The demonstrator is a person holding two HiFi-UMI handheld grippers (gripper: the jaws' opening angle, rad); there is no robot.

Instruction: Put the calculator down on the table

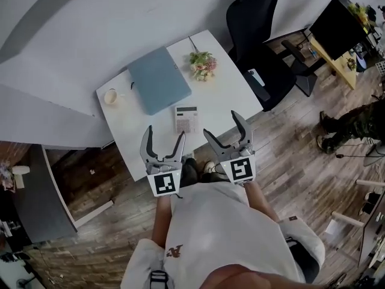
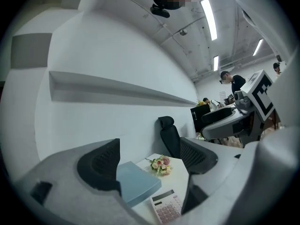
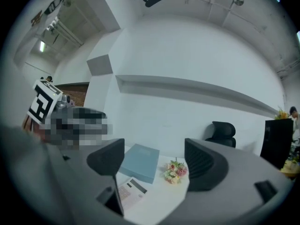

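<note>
Calculator (image 1: 186, 119): lies flat on the white surface (image 1: 231, 95), close to its near edge, with the keys up and the display at the far end. Nothing touches it.
Left gripper (image 1: 165, 133): held in the air by the near edge of the surface, just left of the calculator and nearer than it. Its fingers (image 2: 101, 165) are spread wide and released, with nothing between them.
Right gripper (image 1: 222, 124): held in the air just right of the calculator, level with the left gripper. Its fingers (image 3: 204, 163) are likewise spread and released, gripping nothing.
Light-blue case (image 1: 159, 79): flat on the surface, just beyond the calculator and to the far left of it. It may be a closed laptop or a folder; the view does not settle which.
Flower bunch (image 1: 203, 64): pink and cream blooms lying on the surface, right of the case and near its far corner.
Cup (image 1: 110, 96): stands at the left end of the surface, well apart from the calculator.
Office chair (image 1: 258, 47): black, high-backed, at the far right corner of the surface.
Floor (image 1: 289, 161): wooden boards around the surface.
</note>
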